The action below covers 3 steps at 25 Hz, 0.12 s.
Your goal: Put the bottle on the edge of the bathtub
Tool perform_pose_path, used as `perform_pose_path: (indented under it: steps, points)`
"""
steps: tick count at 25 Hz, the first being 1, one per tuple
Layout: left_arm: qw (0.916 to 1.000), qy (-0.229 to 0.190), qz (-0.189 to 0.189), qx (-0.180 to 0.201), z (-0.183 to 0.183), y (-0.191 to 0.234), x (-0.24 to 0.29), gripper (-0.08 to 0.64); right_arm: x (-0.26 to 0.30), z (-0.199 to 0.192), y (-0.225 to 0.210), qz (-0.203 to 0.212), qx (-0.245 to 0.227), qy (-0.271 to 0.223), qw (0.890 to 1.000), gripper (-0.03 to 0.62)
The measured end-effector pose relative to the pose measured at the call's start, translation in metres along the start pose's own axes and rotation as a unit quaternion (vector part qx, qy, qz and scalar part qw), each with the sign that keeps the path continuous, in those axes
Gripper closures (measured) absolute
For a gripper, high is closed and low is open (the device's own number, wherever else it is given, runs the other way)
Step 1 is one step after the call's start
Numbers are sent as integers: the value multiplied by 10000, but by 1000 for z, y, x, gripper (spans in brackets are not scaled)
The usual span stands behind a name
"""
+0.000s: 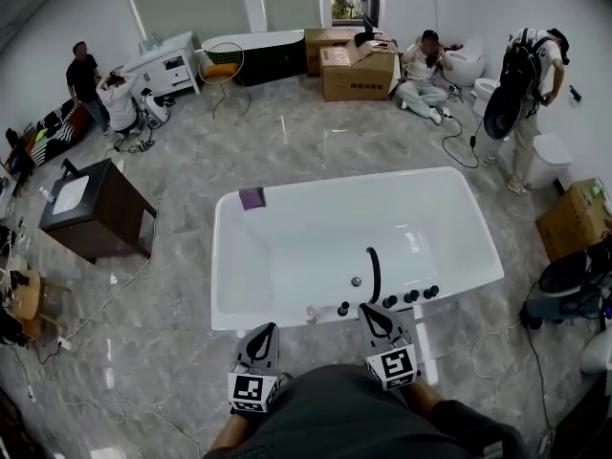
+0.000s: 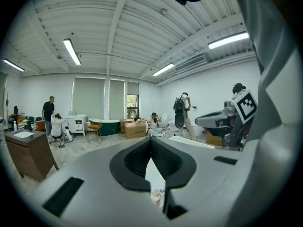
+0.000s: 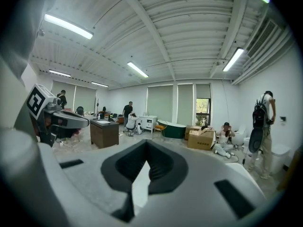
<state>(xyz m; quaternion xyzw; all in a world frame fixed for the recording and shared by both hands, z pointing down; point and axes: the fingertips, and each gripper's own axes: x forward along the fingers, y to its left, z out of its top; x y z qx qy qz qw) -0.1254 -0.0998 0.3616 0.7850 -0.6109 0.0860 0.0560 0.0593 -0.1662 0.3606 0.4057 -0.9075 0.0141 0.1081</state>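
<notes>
Closed and empty, the left gripper (image 1: 264, 332) and right gripper (image 1: 374, 313) hover side by side at the near rim of the white bathtub (image 1: 363, 177), where a small pink bottle (image 1: 311, 311) stands between them, with cardboard boxes (image 1: 359, 70) far beyond.

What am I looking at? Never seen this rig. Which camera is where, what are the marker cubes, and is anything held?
There is no robot. A person holds a two-jaw gripper in each hand. The head view comes from a camera on their head, looking down. It shows the left gripper and right gripper at the near side of a white bathtub. The marker cubes are part of the grippers. The other two pictures come from a camera on each gripper, looking along its own jaws into the room. Both pairs of jaws are together and hold nothing. On the tub's near rim stand a small pale bottle and black knobs. A purple thing lies on the far left corner.
</notes>
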Motion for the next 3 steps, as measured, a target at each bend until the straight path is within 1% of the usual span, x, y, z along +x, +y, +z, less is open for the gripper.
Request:
perform_pose_path:
  steps: [3]
  points:
    - [10000, 34, 30, -25, 1, -1, 2, 561, 3, 3, -3, 40, -11, -12, 10000, 592]
